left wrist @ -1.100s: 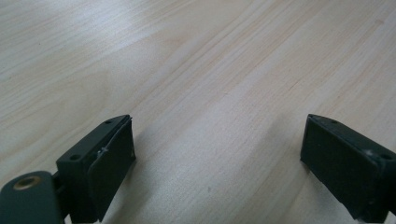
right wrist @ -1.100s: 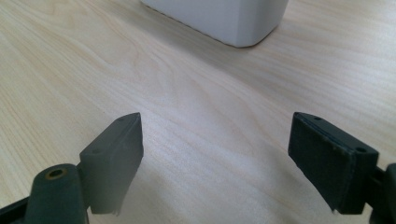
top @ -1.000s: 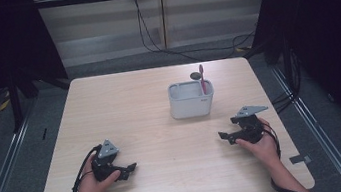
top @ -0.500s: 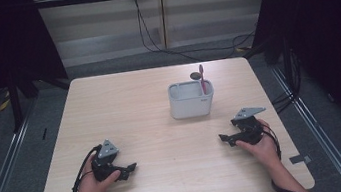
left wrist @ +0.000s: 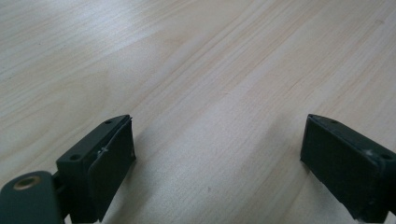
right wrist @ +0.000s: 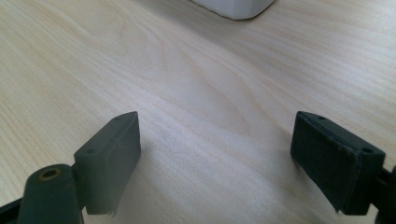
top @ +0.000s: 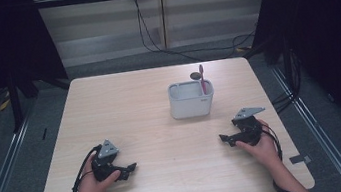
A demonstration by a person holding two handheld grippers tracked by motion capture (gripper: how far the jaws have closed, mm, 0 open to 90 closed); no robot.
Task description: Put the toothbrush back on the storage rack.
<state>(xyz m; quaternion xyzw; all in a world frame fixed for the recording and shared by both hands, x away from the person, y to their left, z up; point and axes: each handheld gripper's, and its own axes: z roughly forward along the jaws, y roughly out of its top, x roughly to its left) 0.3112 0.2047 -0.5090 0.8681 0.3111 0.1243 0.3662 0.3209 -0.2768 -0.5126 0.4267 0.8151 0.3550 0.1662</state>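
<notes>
Our right gripper [top: 229, 139] has slid slightly nearer us; left gripper [top: 127, 171] unchanged. Both w/ fingers wide, empty, on bench [top: 130, 111]. Caddy [top: 191, 100] mid-bench w/ pink brush [top: 202, 77]; careless reach could tip it.

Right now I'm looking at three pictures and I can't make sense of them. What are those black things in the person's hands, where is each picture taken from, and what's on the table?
There is no robot here. A person holds a pair of hand-worked tongs in each hand: the left tongs and the right tongs.

One picture is taken from a camera above, looking down on the wooden table. The other two come from small cameras riding on the tongs, looking along their two black jaws.

In both close-up pictures the jaws stand wide apart with bare wood between them, so nothing is held.

On the table stands a white holder with compartments. A pink stick-like item stands upright in it; what it is, I cannot tell.
</notes>
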